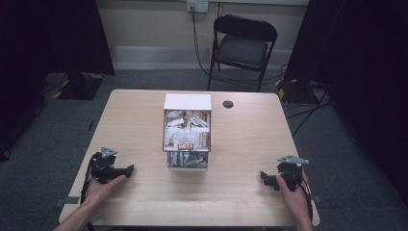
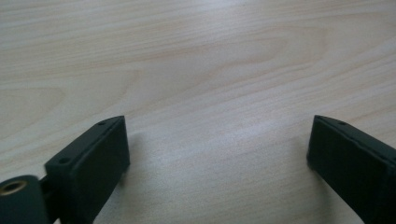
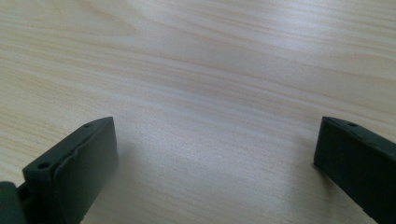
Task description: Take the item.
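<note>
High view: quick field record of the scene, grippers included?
table: light wood, person's forearms at near edge
centre item: white box, open front, packets inside
small item: dark round disc right of the box's far end
left gripper: resting on table, open, nothing between fingers
right gripper: resting on table, open, nothing held
background: black folding chair beyond table

Pale, light-grained wood table [image 1: 250, 144] carries a white-topped wire-mesh box [image 1: 187, 137] of sachets printed in white, brown and red. Both the left gripper [image 1: 129, 169] and right gripper [image 1: 263, 176] are black, each topped by a grey three-cornered plate. A small black disc [image 1: 228, 104] sits on the tabletop. Behind stands a black folding chair [image 1: 243, 48] on grey carpet [image 1: 144, 79].
</note>
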### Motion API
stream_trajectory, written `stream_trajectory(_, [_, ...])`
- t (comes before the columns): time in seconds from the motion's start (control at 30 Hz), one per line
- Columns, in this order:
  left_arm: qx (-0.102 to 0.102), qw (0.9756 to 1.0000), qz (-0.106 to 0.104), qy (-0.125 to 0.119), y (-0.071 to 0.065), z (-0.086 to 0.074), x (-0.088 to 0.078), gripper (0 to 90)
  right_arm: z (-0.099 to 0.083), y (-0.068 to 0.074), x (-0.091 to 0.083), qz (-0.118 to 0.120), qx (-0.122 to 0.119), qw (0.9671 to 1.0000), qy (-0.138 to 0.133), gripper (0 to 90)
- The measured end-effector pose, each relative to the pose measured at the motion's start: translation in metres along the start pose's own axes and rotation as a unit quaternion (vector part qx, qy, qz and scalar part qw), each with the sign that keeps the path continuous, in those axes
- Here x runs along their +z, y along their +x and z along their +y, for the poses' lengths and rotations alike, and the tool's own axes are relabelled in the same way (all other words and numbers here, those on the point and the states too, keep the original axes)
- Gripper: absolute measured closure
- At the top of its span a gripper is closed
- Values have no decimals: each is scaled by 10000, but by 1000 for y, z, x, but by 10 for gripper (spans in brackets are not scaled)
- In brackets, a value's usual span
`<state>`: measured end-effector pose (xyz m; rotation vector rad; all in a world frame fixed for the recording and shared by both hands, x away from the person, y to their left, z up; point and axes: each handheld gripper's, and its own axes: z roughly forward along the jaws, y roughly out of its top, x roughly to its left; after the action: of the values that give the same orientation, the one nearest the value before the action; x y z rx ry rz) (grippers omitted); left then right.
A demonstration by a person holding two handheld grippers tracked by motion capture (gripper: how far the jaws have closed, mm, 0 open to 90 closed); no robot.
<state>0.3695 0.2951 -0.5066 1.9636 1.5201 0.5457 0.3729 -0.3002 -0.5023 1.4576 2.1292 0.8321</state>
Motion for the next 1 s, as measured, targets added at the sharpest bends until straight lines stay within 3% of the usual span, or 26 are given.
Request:
stream_trajectory(0.13, [51,10000,-64,-33,0,1,-2,159,0,0,0,5,-5,10000,0,0])
stream_trajectory(0.2, [80,9999,-141,17,0,2,-3,159,0,0,0,5,-4,10000,1,0])
stream_trajectory(0.37, [-8,9994,-353,21,1,4,-5,232,0,0,0,3,4,10000,7,0])
stream_trajectory(0.67, [-78,9975,-695,50,-1,9,-9,230,0,0,0,3,9,10000,9,0])
stream_trajectory(0.8, [71,9972,-738,63,-5,14,-14,242,0,0,0,2,5,10000,7,0])
stream_trajectory(0.83, [137,9963,-844,115,-8,15,-15,262,0,0,0,3,5,10000,8,0])
stream_trajectory(1.0, [123,9941,-1053,212,-12,17,-15,289,0,0,0,5,9,10000,10,0])
